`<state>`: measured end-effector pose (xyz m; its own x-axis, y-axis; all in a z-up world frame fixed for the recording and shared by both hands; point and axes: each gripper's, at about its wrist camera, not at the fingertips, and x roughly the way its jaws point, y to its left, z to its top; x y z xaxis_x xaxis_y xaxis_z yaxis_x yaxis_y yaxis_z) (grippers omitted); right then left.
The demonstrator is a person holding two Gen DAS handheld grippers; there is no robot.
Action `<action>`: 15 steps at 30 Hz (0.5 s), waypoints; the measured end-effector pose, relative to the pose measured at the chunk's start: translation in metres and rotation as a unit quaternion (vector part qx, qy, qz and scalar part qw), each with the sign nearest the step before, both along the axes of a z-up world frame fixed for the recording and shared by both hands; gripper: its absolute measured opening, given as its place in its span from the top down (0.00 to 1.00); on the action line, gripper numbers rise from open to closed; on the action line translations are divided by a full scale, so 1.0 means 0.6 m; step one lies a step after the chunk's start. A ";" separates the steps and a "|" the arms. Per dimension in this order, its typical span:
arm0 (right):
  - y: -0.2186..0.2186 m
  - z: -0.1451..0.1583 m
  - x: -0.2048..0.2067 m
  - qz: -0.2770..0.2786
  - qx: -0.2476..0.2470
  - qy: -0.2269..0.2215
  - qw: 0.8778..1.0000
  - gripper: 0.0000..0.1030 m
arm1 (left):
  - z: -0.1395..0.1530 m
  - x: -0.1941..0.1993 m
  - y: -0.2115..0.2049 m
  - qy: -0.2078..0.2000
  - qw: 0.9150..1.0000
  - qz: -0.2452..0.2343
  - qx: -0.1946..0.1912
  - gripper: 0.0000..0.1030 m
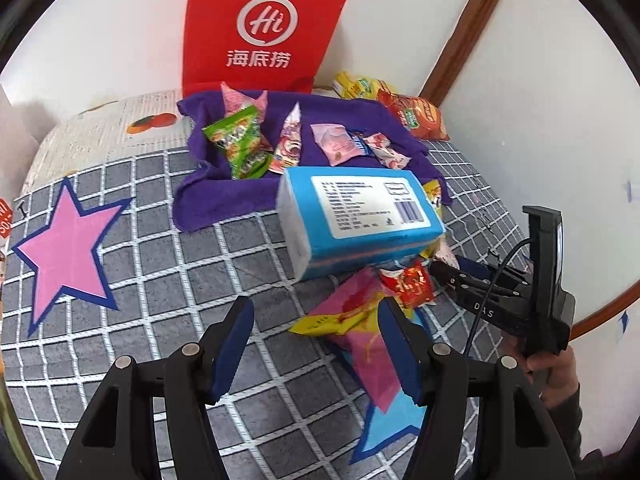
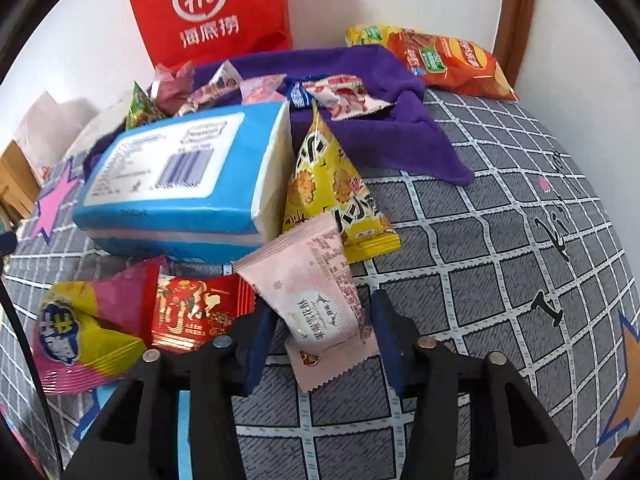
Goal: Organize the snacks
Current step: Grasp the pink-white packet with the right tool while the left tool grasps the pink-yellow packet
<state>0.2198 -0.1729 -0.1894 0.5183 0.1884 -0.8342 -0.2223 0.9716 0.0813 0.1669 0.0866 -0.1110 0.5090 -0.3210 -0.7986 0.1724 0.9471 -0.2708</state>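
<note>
A purple cloth (image 1: 248, 196) (image 2: 404, 136) lies on the checked bedsheet with several small snack packets on it, among them a green one (image 1: 240, 144). A blue tissue pack (image 1: 360, 216) (image 2: 180, 184) lies in front of it. My left gripper (image 1: 316, 344) is open above the sheet, a pink and yellow packet (image 1: 352, 320) by its right finger. My right gripper (image 2: 324, 344) is open around the lower end of a pale pink packet (image 2: 320, 304). A yellow triangular packet (image 2: 332, 196), a red packet (image 2: 192, 312) and the pink-yellow packet (image 2: 84, 328) lie close by.
A red bag (image 1: 260, 28) (image 2: 212, 12) stands against the white wall behind the cloth. Orange and yellow chip bags (image 1: 416, 112) (image 2: 448, 60) lie at the back right by a wooden frame. The right gripper (image 1: 438, 268) shows at the right of the left wrist view.
</note>
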 end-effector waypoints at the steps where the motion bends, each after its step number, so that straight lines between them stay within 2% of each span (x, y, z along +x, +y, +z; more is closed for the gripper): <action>1: -0.005 0.004 -0.004 -0.002 0.009 0.000 1.000 0.61 | -0.002 0.001 -0.008 0.004 1.000 -0.005 -0.004 0.40; 4: -0.022 0.014 -0.019 -0.008 0.025 -0.003 1.000 0.62 | -0.011 0.004 -0.028 0.017 1.000 -0.011 -0.006 0.40; 8: -0.039 0.028 -0.040 -0.015 0.023 -0.015 1.000 0.62 | -0.026 0.013 -0.056 0.037 0.999 -0.007 -0.003 0.40; 12: -0.055 0.042 -0.060 -0.016 0.025 -0.024 0.999 0.62 | -0.046 0.026 -0.075 0.064 0.998 -0.005 -0.027 0.40; 15: -0.064 0.049 -0.074 -0.013 0.027 -0.031 0.999 0.62 | -0.059 0.034 -0.085 0.071 0.997 0.015 -0.014 0.40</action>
